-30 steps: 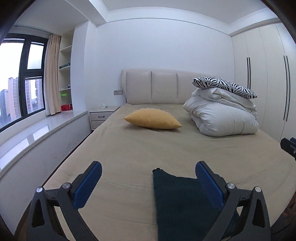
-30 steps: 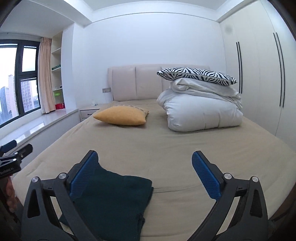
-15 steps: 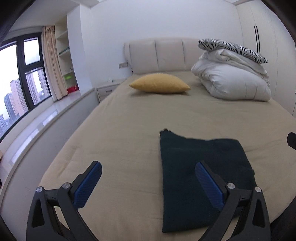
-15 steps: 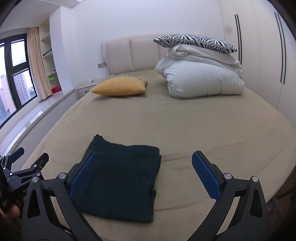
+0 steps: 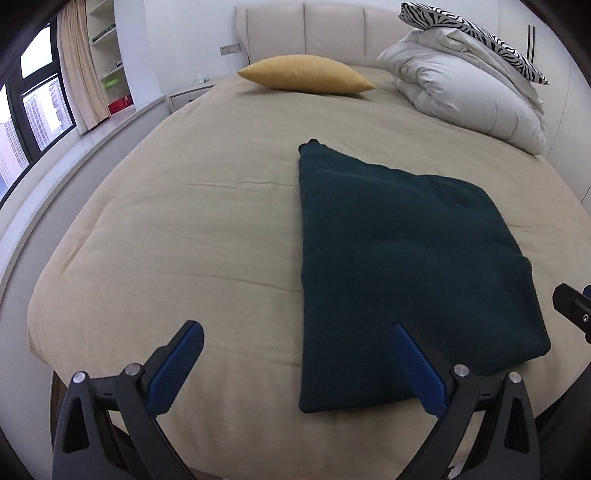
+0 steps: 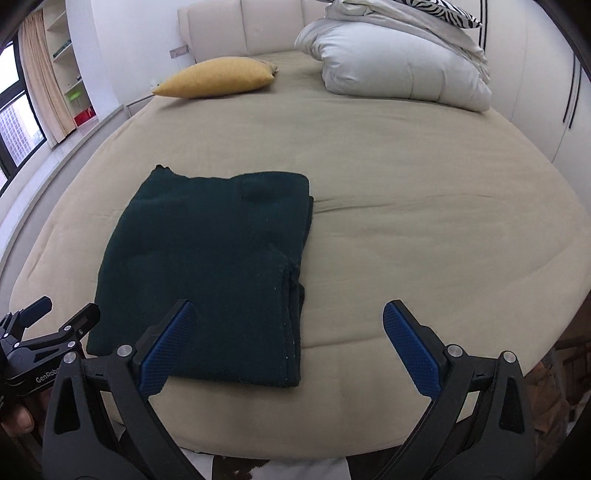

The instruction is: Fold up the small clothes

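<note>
A dark green folded garment (image 5: 399,258) lies flat on the beige bed (image 5: 184,229) near its front edge; it also shows in the right wrist view (image 6: 214,273). My left gripper (image 5: 295,365) is open and empty, held above the bed's front edge, its right finger over the garment's near left corner. My right gripper (image 6: 290,343) is open and empty, its left finger over the garment's near edge. The left gripper also shows at the right wrist view's left edge (image 6: 40,332).
A yellow cushion (image 5: 306,74) lies at the head of the bed. A folded white duvet (image 5: 465,92) with a zebra-print pillow (image 5: 476,33) on top sits at the back right. A window ledge (image 5: 74,147) runs along the left, wardrobes along the right.
Both cameras have tilted downward and risen, so the whole folded garment is in view from above. Both grippers stay open and empty. The garment has not moved.
</note>
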`<state>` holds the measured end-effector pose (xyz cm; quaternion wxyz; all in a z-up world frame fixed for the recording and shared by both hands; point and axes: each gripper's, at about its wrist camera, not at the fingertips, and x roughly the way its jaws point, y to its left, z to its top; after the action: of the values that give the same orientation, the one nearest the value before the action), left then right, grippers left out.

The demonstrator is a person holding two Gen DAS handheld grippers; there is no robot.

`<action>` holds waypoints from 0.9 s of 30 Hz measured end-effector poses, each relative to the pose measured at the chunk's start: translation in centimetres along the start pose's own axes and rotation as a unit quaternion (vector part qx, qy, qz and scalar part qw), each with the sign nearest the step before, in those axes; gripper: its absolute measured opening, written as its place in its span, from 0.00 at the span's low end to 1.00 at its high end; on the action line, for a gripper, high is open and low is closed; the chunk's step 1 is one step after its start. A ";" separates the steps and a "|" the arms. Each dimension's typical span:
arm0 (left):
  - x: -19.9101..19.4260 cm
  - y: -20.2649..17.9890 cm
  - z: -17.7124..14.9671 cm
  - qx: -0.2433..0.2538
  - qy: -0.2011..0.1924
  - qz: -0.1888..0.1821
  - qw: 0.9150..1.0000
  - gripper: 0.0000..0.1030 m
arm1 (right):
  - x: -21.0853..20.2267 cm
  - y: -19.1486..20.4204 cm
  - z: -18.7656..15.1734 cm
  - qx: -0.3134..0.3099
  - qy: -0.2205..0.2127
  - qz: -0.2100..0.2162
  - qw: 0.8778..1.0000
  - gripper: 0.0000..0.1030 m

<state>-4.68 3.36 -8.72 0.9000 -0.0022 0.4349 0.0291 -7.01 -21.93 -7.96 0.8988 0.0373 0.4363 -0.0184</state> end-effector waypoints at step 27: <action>0.6 0.3 0.1 0.001 0.004 -0.001 1.000 1.00 | 0.9 1.1 -0.7 -0.021 0.031 0.006 0.999 1.00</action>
<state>-4.28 3.65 -9.12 0.8983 -0.0015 0.4386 0.0274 -6.93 -20.77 -8.99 0.8857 0.0214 0.4638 -0.0031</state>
